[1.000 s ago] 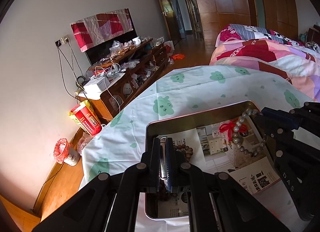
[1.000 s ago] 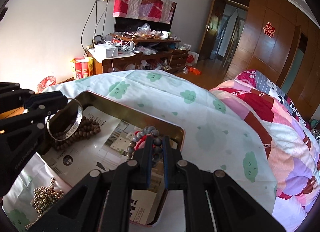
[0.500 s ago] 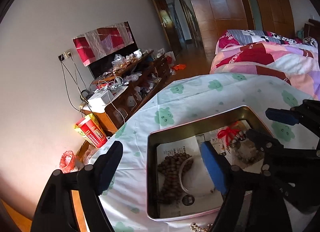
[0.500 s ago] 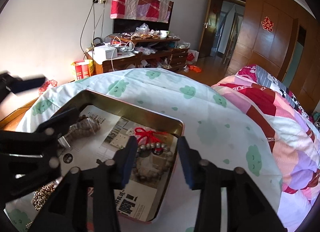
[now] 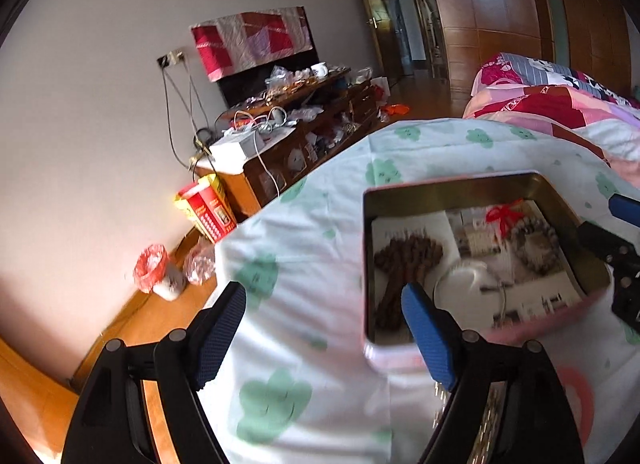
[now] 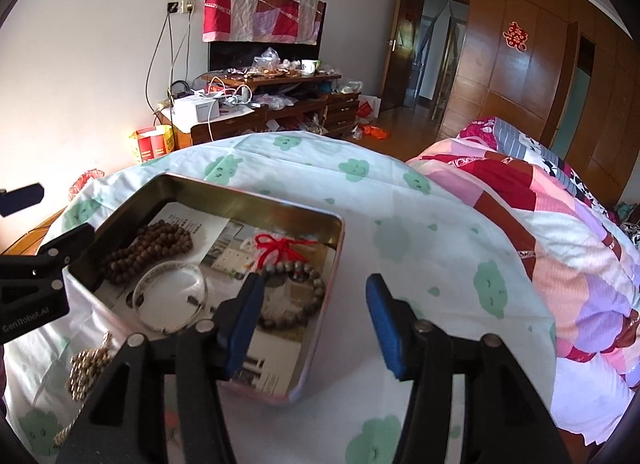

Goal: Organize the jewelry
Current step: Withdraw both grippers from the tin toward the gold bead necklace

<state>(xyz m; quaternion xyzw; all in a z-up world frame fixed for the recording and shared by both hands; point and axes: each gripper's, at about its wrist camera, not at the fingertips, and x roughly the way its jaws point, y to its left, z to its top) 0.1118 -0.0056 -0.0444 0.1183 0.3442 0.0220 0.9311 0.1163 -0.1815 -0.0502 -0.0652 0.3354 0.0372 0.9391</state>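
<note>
Two hand-held grippers hang over a bed draped in a white sheet with green clouds [image 6: 400, 199]. The left hand-held gripper [image 5: 324, 334] is fully released and empty. The right hand-held gripper [image 6: 314, 322] is opening, nothing between its jaws. In the rectangular gold-lined tin [image 6: 248, 201] lie a brown wooden bead string [image 6: 160, 242], a silver bangle [image 6: 170, 296] and a grey bead bracelet with red tassel [image 6: 304, 288].

My bed's cloud-print sheet [image 6: 400, 232] carried the open tin [image 6: 334, 260], with a metal bead chain [image 6: 86, 368] just beside it.
</note>
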